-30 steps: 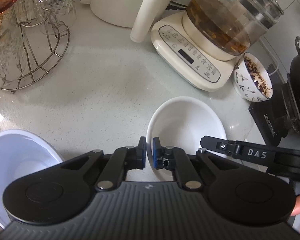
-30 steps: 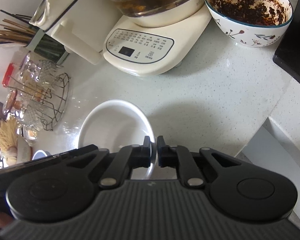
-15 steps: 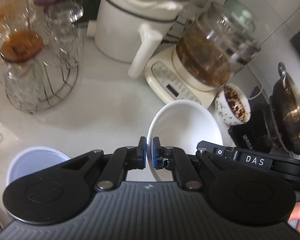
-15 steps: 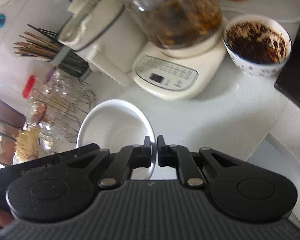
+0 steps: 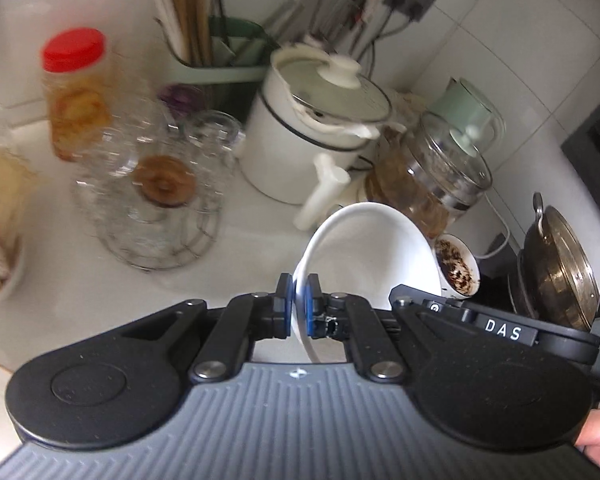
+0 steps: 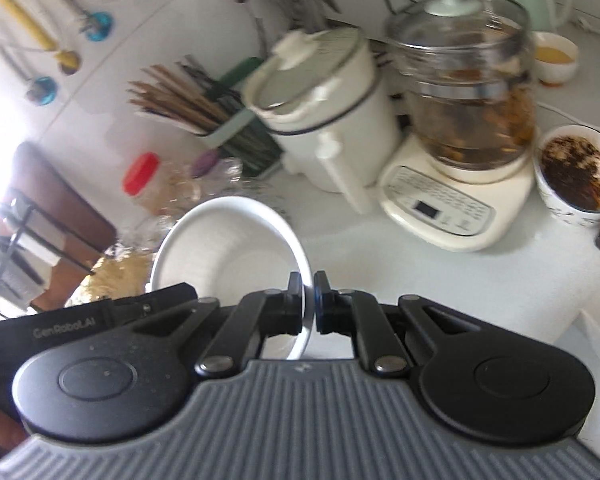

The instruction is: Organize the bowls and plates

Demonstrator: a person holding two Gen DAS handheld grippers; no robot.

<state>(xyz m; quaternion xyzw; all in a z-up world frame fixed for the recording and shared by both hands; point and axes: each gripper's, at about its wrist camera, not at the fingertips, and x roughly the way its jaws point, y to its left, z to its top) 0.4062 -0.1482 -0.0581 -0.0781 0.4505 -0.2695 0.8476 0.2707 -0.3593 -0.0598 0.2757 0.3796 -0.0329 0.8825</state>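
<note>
Both tools, left tool point(image 5: 296, 294) and right tool point(image 6: 307, 298), clamped on white bowl point(image 5: 374, 240) rim, now lifted off desk point(image 5: 256, 252), ready to relocate

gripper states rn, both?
Left gripper: shut on the white bowl rim.
Right gripper: shut on the opposite rim of that bowl.

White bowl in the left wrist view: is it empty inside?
Yes, the white bowl, gripped at its rim by the left gripper, shows only bare white inside.

Home kitchen: cooker point(image 5: 320, 128), chopsticks point(image 6: 176, 100), counter point(image 6: 480, 280).
</note>
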